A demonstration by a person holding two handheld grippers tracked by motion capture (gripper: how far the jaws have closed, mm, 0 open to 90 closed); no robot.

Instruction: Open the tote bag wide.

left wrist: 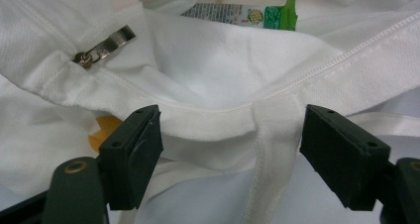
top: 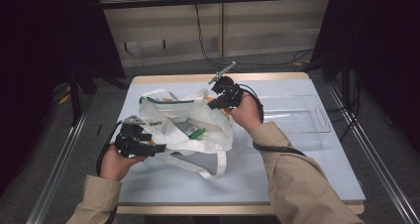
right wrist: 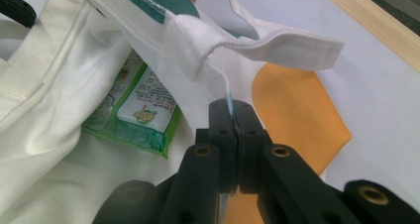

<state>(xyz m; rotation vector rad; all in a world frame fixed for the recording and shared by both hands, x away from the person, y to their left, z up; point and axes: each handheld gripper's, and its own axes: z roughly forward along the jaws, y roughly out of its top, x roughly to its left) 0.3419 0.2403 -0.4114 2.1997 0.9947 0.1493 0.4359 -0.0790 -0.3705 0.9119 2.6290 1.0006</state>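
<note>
Bag (top: 183,122) lay mid-table, soft and limp — best held by hem or strap; right gripper (top: 216,103) was clamped on its far rim, left gripper (top: 157,148) stood wide at the near hem, pads clear.

Recording lab: black curtains (top: 44,45) flank a lone table (top: 297,174), metal rails (top: 54,169) and cables (top: 208,55) beyond the jaws.

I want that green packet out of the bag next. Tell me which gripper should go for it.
Left. The left gripper is open at the near rim of the white bag, so it seems free to reach the green packet. The right gripper is shut on the bag's far edge, holding the mouth open.
</note>
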